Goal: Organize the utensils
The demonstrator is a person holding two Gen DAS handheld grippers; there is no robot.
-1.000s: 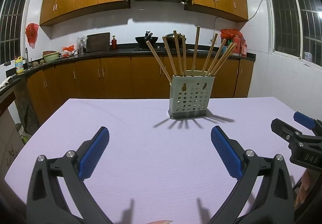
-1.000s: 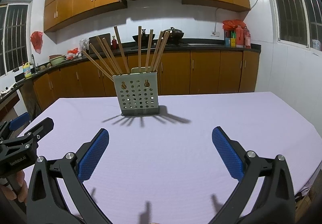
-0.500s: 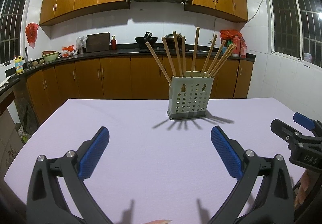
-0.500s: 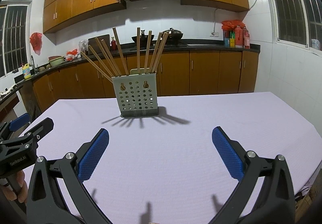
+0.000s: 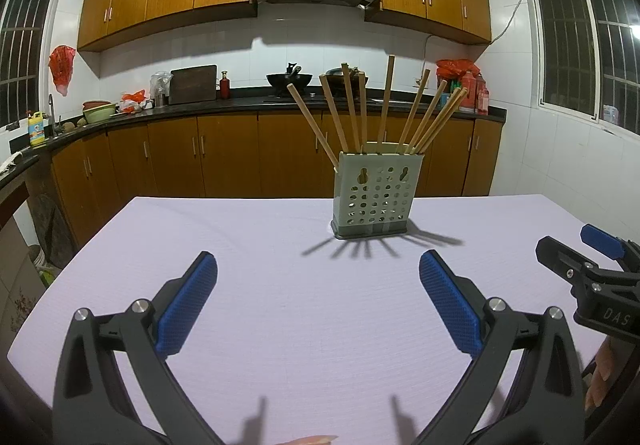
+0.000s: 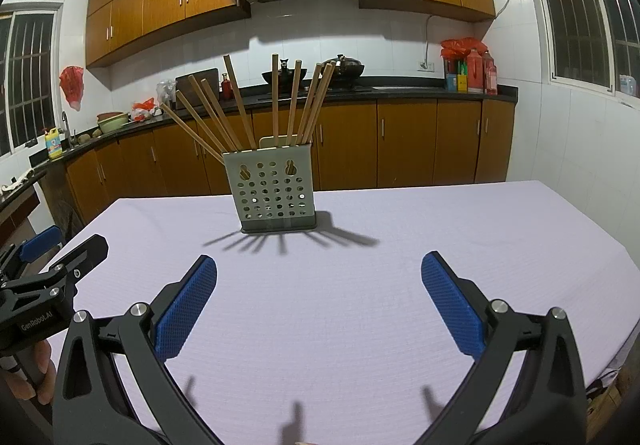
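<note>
A grey-green perforated utensil holder (image 5: 376,197) (image 6: 272,192) stands upright on the lilac tablecloth, with several wooden chopsticks (image 5: 386,105) (image 6: 276,101) fanned out of its top. My left gripper (image 5: 318,273) hangs open above the cloth, short of the holder and a little left of it, with nothing between its blue pads. My right gripper (image 6: 318,273) is open too, empty, and short of the holder. Each gripper shows at the edge of the other's view, the right gripper (image 5: 576,249) and the left gripper (image 6: 64,245).
The table (image 5: 248,229) (image 6: 460,229) carries only the holder. Behind it run wooden kitchen cabinets and a dark counter (image 5: 200,111) with a wok, bottles and bowls. A person's hand (image 6: 36,369) holds the left gripper's handle. Table edges fall away left and right.
Both views have shifted only slightly; the holder sits marginally higher and farther in frame. Both grippers stay open and empty.
</note>
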